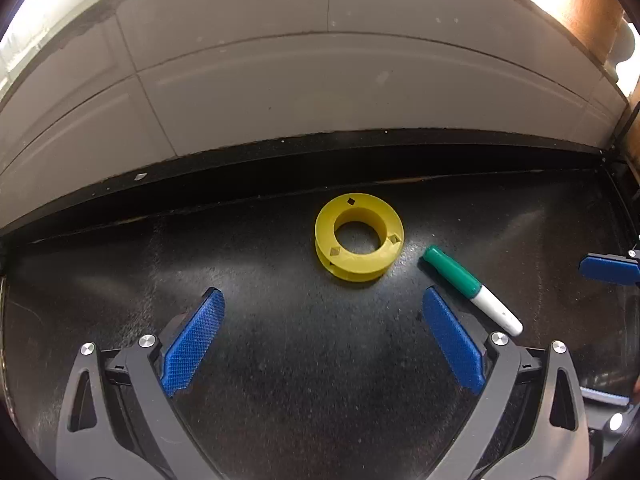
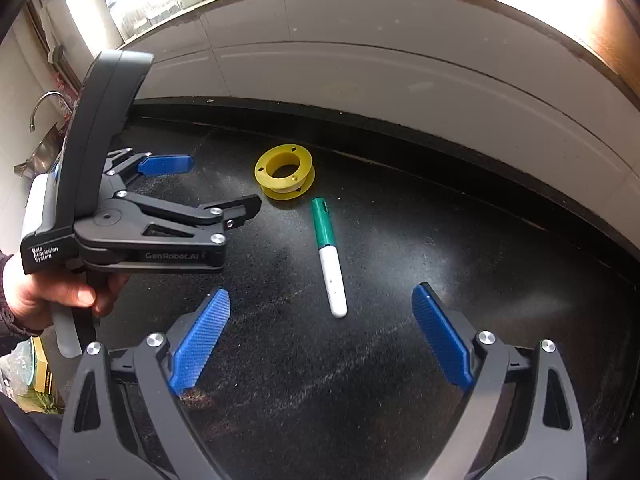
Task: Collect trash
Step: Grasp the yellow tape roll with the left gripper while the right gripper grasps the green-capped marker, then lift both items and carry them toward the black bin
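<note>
Dark speckled surface (image 2: 400, 320) under white tiles, nothing collected yet. Yellow spool (image 1: 359, 237) sits at 12 o'clock of the left tongs (image 1: 323, 334), marker (image 2: 330, 256) at 12 of the right tongs (image 2: 321, 334). Both pairs gape wide, empty. Next probably lowering and closing on the marker.

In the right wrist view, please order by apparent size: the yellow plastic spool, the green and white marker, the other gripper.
1. Left gripper, though nearness enlarges it.
2. Green and white marker, longest.
3. Yellow plastic spool, shorter but wider, so unsure.
</note>
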Motion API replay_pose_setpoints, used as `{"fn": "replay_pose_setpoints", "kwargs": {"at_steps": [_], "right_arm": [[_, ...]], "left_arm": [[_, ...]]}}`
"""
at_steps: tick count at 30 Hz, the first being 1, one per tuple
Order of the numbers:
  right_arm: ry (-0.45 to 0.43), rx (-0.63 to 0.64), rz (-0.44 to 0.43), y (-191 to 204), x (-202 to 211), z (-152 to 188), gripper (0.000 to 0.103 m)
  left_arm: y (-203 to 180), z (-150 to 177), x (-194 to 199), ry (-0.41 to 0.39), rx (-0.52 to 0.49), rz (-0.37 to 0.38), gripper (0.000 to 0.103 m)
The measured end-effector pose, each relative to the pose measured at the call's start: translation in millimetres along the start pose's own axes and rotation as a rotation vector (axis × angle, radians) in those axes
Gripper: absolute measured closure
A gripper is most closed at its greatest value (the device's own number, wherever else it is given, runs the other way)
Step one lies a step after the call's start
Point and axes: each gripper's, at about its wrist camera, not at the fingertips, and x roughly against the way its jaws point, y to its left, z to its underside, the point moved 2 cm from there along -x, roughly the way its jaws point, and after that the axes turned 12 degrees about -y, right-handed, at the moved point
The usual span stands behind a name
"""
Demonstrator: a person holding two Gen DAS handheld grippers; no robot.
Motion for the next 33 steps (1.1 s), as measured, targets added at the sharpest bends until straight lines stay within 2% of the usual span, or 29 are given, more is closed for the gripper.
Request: {"fn": "replay_pose_setpoints", "kwargs": {"at_steps": [6,9,10,11,13,14,15,18,23,29,33], "right_arm": [[0.029,0.066,-0.008,-1,-37,3,0.031],[0.036,0.071,-0.01,-2,-47,5,0.047],[0.029,0.083,-0.007,0,-48,5,0.055],[0.023,0.096,0.003,2,-47,5,0.07],[0.024,0.098,0.002,4,-47,6,0.085],[0.026,0.093,0.001,4,-47,6,0.089],[0.028,0.094,0.005,4,-46,6,0.089],[0.029,0.098,0.017,6,-38,7,0.089],[-0.004,0.093,0.034,15,-2,3,0.089],[-0.039,0.076,0.036,33,57,17,0.089],[-0.057,0.053,0.04,46,95,36,0.089]], "left_arm": [[-3,-7,-38,0.011,-0.015,0.03,0.007],[-5,-11,-44,-0.006,-0.021,0.042,0.01],[-6,-12,-45,-0.011,-0.029,0.043,0.013],[-8,-13,-45,-0.016,-0.036,0.045,0.02],[-13,-18,-44,-0.024,-0.045,0.056,0.033],[-13,-19,-44,-0.027,-0.051,0.06,0.045],[-15,-19,-42,-0.029,-0.063,0.057,0.048],[-21,-20,-33,-0.041,-0.078,0.058,0.049],[-22,-22,6,-0.073,-0.07,0.045,0.049],[-23,-10,79,-0.106,-0.063,0.016,0.049],[-28,16,127,-0.108,-0.038,-0.003,0.049]]}}
